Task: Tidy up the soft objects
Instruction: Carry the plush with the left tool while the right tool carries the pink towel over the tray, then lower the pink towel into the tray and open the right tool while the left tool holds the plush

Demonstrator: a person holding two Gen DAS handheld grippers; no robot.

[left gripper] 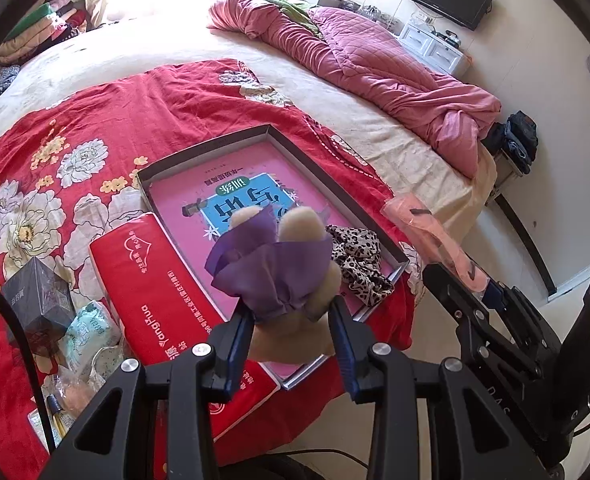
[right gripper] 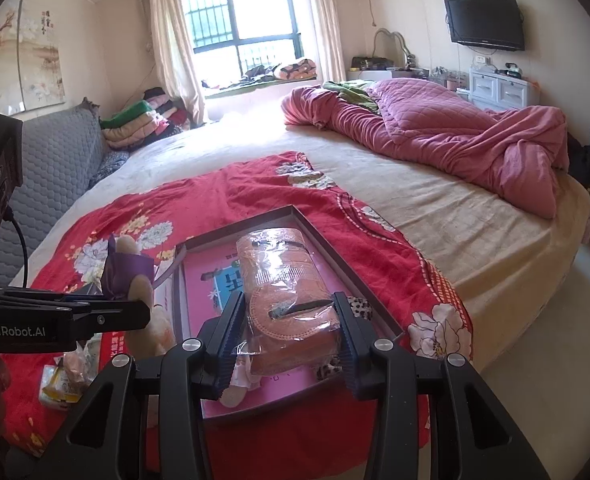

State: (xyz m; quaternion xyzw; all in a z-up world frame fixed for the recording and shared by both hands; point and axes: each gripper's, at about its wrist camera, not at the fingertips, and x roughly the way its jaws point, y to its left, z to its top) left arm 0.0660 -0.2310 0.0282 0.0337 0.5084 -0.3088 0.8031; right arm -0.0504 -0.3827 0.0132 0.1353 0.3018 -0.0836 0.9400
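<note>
My left gripper (left gripper: 291, 312) is shut on a beige plush toy in a purple cloth (left gripper: 273, 268), held above the shallow grey box (left gripper: 211, 148) with a pink book (left gripper: 183, 196) in it; the toy also shows in the right wrist view (right gripper: 129, 268). My right gripper (right gripper: 289, 320) is shut on an orange-pink cloth in a clear plastic bag (right gripper: 285, 280), held over the same box (right gripper: 255, 216); the bag also shows in the left wrist view (left gripper: 423, 220). A leopard-print fabric (left gripper: 359, 260) lies in the box's right corner.
The box sits on a red floral cloth (left gripper: 75, 128) on a large bed. A red tissue pack (left gripper: 155, 288), a dark box (left gripper: 39, 300) and small packets (left gripper: 91, 332) lie to the left. A pink quilt (right gripper: 455, 140) is bunched at the bed's far side.
</note>
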